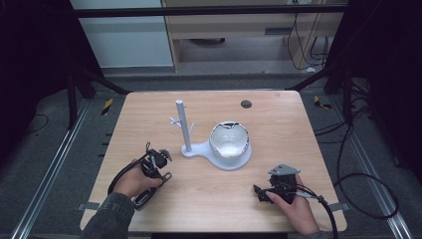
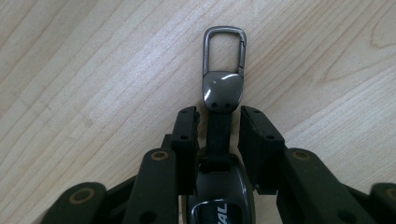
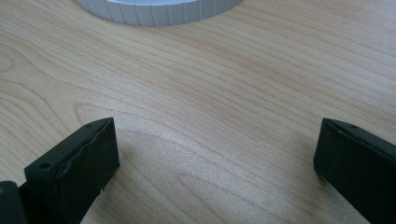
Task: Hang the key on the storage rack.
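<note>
A: Wooden table [image 1: 149, 107], dark room around it, cables on the floor.

B: Nearest stuff?

A: Left gripper [image 1: 158, 164] low on the table's left side, held in a hand [image 1: 133, 180]. Key fob [image 2: 219, 196] sits between its jaws, strap running forward to a metal carabiner [image 2: 224, 51] lying flat on the wood just past the tips.

B: Gripped?

A: Jaws narrow, close on both sides of the strap; can't tell if the pads actually press it.

B: Right one?

A: Right gripper [image 1: 263, 191] near the front right edge, jaws spread wide, nothing between them, bare wood under.

B: Farther out?

A: White stand [image 1: 185, 132] mid-table, upright post, round base with a bowl [image 1: 229, 139] on it.
</note>
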The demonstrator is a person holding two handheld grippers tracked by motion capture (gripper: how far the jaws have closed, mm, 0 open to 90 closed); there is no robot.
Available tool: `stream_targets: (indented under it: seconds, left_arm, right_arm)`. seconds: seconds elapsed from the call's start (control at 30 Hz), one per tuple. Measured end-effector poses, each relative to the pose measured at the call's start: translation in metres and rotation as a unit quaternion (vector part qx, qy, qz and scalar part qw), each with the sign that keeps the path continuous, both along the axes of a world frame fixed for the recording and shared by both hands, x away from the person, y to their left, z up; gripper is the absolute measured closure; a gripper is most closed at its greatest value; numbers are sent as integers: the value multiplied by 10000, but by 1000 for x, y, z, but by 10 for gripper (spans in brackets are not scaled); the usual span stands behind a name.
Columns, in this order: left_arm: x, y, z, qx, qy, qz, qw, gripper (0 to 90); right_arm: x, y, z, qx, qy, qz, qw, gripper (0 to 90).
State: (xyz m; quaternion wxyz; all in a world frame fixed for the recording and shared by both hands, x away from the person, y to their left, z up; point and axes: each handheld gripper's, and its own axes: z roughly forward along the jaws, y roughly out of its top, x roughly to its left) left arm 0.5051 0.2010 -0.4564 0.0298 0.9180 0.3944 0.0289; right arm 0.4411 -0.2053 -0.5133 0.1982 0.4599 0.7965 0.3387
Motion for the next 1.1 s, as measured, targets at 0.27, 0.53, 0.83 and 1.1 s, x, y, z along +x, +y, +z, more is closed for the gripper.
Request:
stream_targets:
  seconds: [0.27, 0.53, 0.83, 1.1]
  left_arm:
    - [0, 1, -2, -31, 31, 11, 10000, 711]
    - [1, 4, -4, -26, 55, -6, 10000, 791]
    - [-12, 16, 11, -445, -298, 50, 9986, 801]
    - [-50, 41, 37, -1215, -1187, 50, 9855, 803]
  right_arm:
    - [0, 0, 0, -1, -1, 1, 10000, 5]
    - [0, 0, 0, -7, -7, 10, 10000, 5]
    - [0, 0, 0, 0, 1, 12, 10000, 5]
    - [0, 0, 0, 1, 1, 17, 10000, 5]
